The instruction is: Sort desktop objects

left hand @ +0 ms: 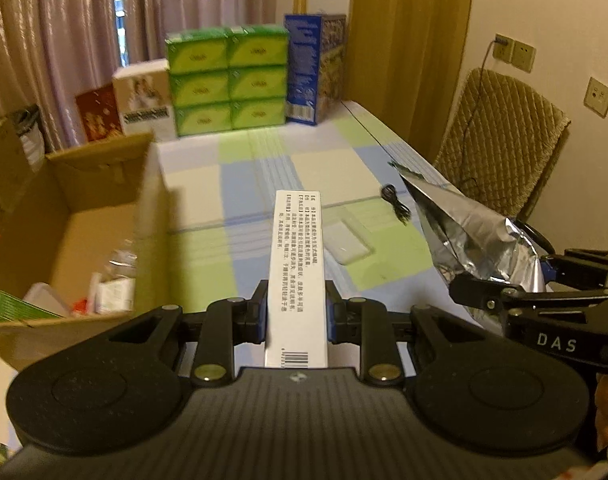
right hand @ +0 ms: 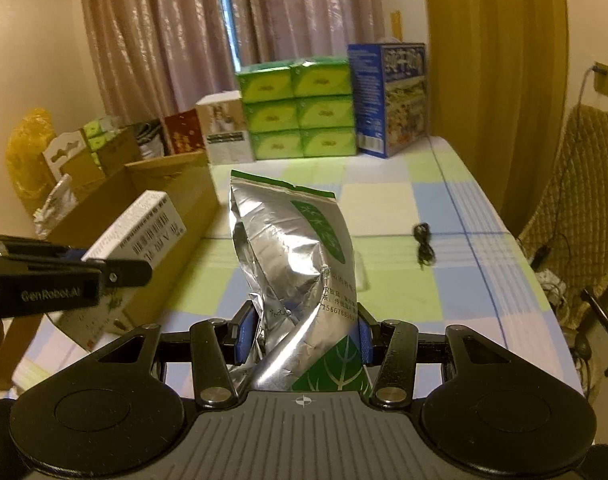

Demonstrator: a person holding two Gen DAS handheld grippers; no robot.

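My left gripper (left hand: 296, 312) is shut on a long white box (left hand: 297, 264) with black print and a barcode, held above the checked tablecloth (left hand: 243, 208). My right gripper (right hand: 301, 330) is shut on a crumpled silver foil bag (right hand: 291, 248) with green leaf print, also lifted off the table. The foil bag (left hand: 464, 236) and the right gripper show at the right edge of the left wrist view. The white box (right hand: 139, 232) and the left gripper appear at the left of the right wrist view. An open cardboard box (left hand: 75, 216) holding several items stands at the table's left.
A black coiled cable (left hand: 396, 202) and a clear flat plastic case (left hand: 346, 238) lie on the cloth. Green tissue packs (left hand: 227, 80), a blue carton (left hand: 314, 68) and a white box (left hand: 143, 98) line the far edge. A padded chair (left hand: 500, 140) stands right.
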